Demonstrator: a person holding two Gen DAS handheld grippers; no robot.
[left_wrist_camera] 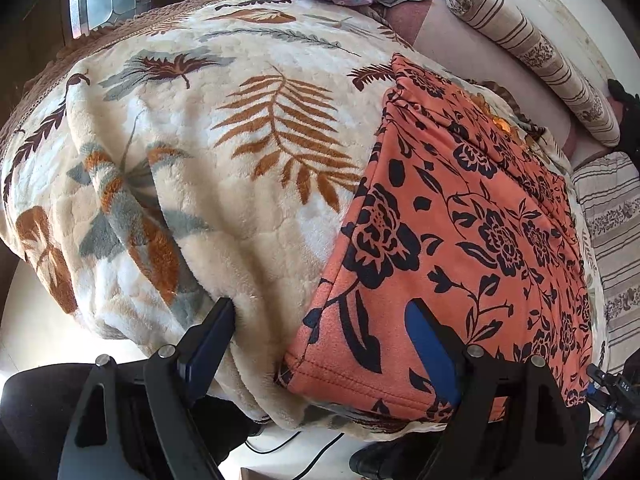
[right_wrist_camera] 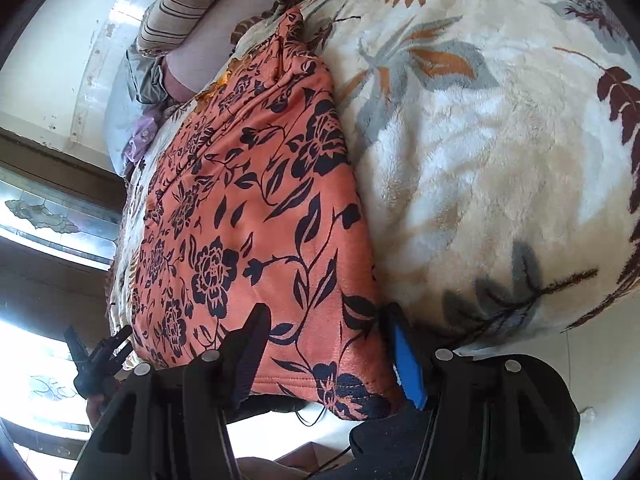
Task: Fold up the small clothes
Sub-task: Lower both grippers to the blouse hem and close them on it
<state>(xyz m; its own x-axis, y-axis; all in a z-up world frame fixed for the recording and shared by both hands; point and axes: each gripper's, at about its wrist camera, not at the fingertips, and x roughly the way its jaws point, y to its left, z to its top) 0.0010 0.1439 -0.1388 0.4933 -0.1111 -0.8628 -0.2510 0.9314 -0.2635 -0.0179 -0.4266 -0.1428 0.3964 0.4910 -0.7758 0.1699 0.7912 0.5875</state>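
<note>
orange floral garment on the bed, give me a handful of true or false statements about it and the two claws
1. The orange fleece garment with black flowers lies on a cream plush blanket with leaf prints. True.
2. The left claw is clamped shut on the garment's hem. False: its jaws stand wide, one finger over the blanket, the other over the garment.
3. The right claw straddles the garment's near corner. True.
4. The garment is plain, with no pattern. False: black flowers and vines cover it.
5. A striped bolster pillow lies beyond the garment. True.
6. The garment hangs in the air. False: it rests flat on the blanket.
</note>
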